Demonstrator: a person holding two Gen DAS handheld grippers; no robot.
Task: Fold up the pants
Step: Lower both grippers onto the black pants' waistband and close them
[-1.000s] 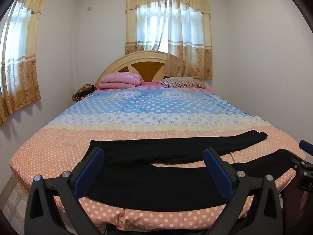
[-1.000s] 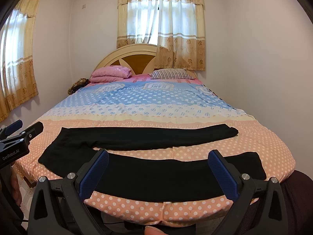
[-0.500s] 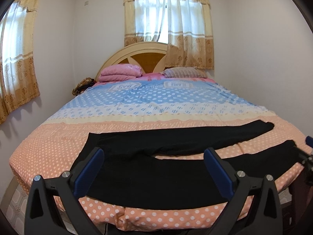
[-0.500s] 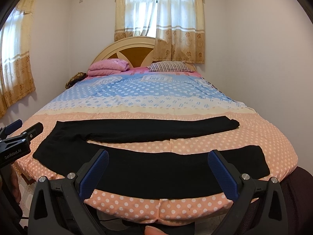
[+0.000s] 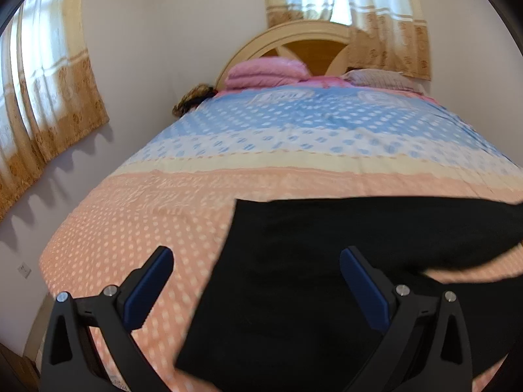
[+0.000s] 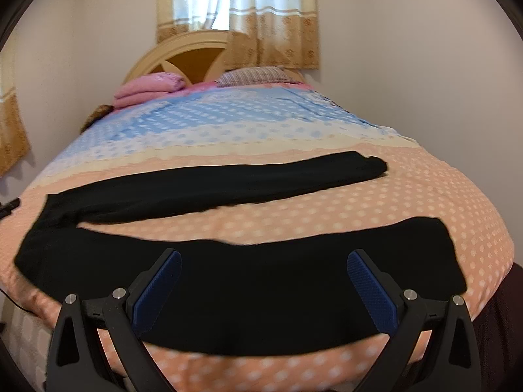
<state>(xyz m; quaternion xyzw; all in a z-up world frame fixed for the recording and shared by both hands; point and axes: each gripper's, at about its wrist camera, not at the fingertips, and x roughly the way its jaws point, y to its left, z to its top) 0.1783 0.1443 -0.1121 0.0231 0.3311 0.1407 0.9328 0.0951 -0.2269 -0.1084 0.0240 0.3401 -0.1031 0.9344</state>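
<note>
Black soft-knit pants (image 6: 228, 281) spread legs-apart across the polka-dot bedspread (image 6: 327, 209), likely limp and light, best pinched at waistband and hem; left gripper (image 5: 255, 290) and right gripper (image 6: 263, 290) both gape wide, empty.

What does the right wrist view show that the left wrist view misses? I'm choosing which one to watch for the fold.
Only the right wrist view shows both legs of the black pants spread apart, with their cuffs. Only the left wrist view shows the waist end close up and the side-window curtain. Both show the polka-dot bedspread, the pink pillows, the headboard and an open gripper: right, left.
</note>
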